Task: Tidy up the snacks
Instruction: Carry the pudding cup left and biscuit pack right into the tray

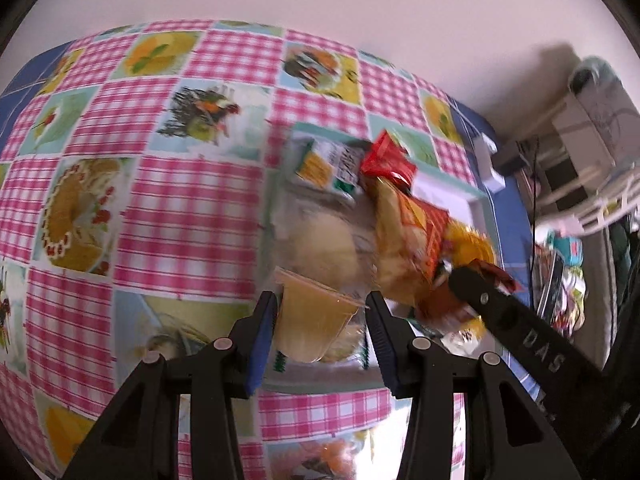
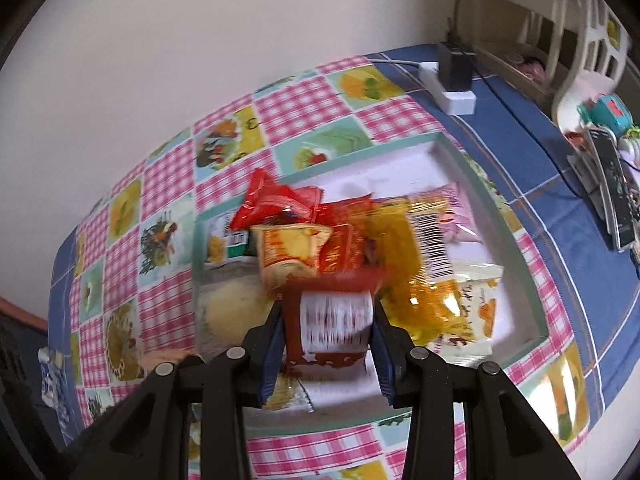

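A white tray with a teal rim [image 2: 448, 148] sits on the checked tablecloth and holds a pile of snack packets: red wrappers [image 2: 276, 200], a yellow and orange bag [image 2: 288, 256], a clear yellow bag [image 2: 432, 292] and a green and yellow box [image 1: 324, 160]. My left gripper [image 1: 320, 312] holds a small amber plastic cup [image 1: 312, 320] between its fingers over the tray's near end. My right gripper [image 2: 328, 324] is shut on a red and white packet [image 2: 336, 316] above the pile. The right gripper's black finger [image 1: 492, 304] shows in the left wrist view.
A white power strip with a black adapter [image 2: 452, 76] lies on the blue cloth behind the tray. A white chair [image 2: 580, 48] and a cluttered shelf with a phone [image 2: 612, 184] stand to the right. A wall runs behind the table.
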`<state>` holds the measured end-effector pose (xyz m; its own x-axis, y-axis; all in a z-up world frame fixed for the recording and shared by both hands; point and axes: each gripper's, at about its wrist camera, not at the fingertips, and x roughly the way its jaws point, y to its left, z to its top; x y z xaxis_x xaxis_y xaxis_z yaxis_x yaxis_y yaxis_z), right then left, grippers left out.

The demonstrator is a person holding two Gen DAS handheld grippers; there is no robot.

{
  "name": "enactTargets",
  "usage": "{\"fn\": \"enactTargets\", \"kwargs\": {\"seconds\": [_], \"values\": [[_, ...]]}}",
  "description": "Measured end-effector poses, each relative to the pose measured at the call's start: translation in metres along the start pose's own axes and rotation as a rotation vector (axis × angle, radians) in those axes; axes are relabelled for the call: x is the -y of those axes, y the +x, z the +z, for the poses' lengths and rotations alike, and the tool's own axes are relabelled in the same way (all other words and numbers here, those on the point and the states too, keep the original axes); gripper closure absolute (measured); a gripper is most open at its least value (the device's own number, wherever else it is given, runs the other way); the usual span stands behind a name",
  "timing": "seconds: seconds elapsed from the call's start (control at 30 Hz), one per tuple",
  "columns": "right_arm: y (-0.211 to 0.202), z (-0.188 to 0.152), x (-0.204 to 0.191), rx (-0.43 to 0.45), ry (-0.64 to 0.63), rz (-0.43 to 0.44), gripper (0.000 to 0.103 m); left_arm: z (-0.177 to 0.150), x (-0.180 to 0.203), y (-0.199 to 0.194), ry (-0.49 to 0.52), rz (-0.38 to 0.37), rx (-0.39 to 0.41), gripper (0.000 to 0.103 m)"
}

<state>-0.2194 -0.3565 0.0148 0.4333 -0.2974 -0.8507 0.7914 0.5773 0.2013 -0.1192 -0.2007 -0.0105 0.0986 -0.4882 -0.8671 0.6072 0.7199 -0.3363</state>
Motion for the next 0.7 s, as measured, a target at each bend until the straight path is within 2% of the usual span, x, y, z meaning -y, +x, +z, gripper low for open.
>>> {"fn": "enactTargets", "kwargs": {"seconds": [0.33,0.7], "values": [[0.008,0.002,0.004,-0.027,-0.007,-0.019,0.060,-0.007,0.018,0.024,0.045,-0.010,-0.066,0.055],[0.013,0.002,0.011,-0.052,0.020,-0.017,0.060,-0.006,0.025,0.023,0.057,-0.009,-0.057,0.054]]}}
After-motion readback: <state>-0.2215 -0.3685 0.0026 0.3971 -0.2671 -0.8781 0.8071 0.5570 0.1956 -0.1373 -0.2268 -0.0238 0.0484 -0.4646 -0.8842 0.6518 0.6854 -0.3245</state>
